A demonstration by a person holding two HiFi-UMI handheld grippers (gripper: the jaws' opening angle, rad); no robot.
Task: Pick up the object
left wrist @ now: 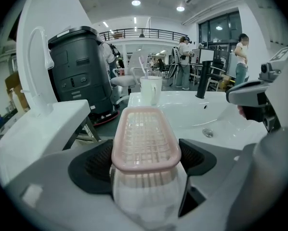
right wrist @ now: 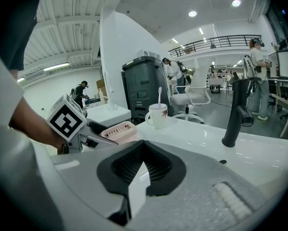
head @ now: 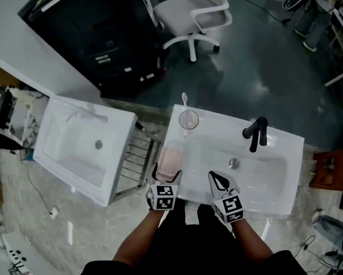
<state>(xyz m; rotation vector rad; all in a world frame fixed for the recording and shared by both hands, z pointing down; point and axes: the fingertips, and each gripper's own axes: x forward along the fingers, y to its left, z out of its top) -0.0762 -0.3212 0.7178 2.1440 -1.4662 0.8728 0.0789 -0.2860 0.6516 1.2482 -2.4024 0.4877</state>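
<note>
A pink plastic slatted soap tray (head: 171,158) lies at the left rim of the white sink (head: 275,191). My left gripper (head: 167,173) is shut on the tray's near end. In the left gripper view the tray (left wrist: 145,138) fills the space between the black pads of the left gripper (left wrist: 146,163), which press its two sides. My right gripper (head: 216,179) hovers over the sink's front edge, shut and empty; in its own view the right gripper (right wrist: 143,163) has its pads together. From there the tray (right wrist: 119,130) shows at the left.
A white cup with a toothbrush (head: 188,119) stands at the sink's back left corner. A black faucet (head: 256,133) rises behind the drain (head: 234,163). A second white basin (head: 85,148) and a metal rack (head: 134,162) are to the left. An office chair (head: 191,13) stands beyond.
</note>
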